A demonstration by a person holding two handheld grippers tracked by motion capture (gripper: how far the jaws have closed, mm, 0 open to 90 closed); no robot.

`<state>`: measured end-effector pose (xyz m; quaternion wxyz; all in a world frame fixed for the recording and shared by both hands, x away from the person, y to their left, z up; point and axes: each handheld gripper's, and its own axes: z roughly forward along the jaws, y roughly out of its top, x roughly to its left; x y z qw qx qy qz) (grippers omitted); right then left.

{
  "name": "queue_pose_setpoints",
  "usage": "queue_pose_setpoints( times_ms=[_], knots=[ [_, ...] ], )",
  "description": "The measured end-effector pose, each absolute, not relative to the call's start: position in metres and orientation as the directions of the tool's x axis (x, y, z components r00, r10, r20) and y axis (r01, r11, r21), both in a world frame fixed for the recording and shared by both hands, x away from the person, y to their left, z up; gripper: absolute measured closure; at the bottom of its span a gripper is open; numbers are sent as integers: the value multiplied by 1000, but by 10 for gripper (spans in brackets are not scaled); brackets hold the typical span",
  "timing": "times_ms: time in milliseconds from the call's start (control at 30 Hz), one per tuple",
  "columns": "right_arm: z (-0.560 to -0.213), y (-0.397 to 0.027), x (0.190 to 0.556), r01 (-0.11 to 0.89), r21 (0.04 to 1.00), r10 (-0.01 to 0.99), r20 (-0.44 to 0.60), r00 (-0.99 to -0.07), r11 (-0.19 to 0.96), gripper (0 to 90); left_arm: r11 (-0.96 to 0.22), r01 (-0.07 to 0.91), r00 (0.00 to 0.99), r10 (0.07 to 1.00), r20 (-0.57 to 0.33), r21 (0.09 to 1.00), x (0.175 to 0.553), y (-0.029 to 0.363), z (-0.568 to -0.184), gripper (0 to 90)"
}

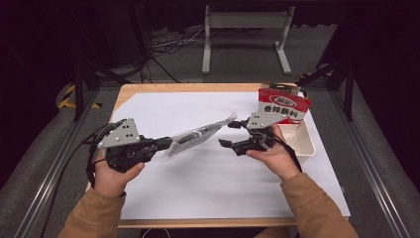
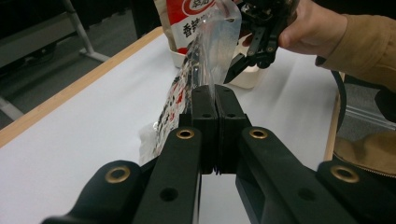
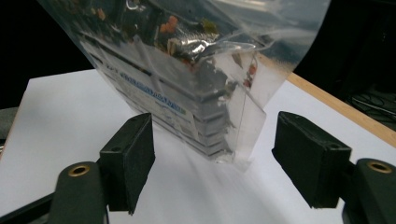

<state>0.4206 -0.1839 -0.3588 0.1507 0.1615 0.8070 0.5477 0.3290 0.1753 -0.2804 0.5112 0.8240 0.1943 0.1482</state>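
Note:
A clear plastic packet (image 1: pixel 198 135) with printed labels and dark contents hangs in the air between my two grippers. My left gripper (image 1: pixel 166 144) is shut on its near end, and in the left gripper view the pads (image 2: pixel 205 107) pinch the film with the packet (image 2: pixel 210 42) stretching away from them. My right gripper (image 1: pixel 229 133) stands open at the packet's far end. In the right gripper view the packet's lower corner (image 3: pixel 224 144) hangs between the wide-spread jaws of the right gripper (image 3: pixel 215 158), and neither pad touches it.
A red snack bag (image 1: pixel 283 105) stands in a white tray (image 1: pixel 308 145) at the right edge. A white sheet (image 1: pixel 198 183) covers most of the wooden table (image 1: pixel 148 88). A metal stand (image 1: pixel 245 20) and cables lie on the floor beyond.

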Motion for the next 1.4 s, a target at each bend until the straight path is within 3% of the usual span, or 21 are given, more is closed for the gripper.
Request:
queue_pose_setpoints(
  times_ms=[533, 1000, 1167, 1400],
  knots=[
    [-362, -166, 434, 57, 945, 389, -77, -918, 321, 234, -401, 169, 882, 469, 43, 901, 329, 175, -281, 885],
    [-367, -150, 434, 3, 940, 351, -125, -928, 342, 241, -391, 168, 879, 475, 42, 905, 330, 176, -281, 883],
    [-368, -147, 434, -4, 943, 346, -126, -930, 333, 255, -392, 165, 879, 475, 46, 905, 330, 177, -281, 883],
    [-365, -149, 435, -17, 934, 322, -140, -936, 357, 373, -391, 162, 867, 494, 59, 906, 329, 177, -280, 882]
  ],
)
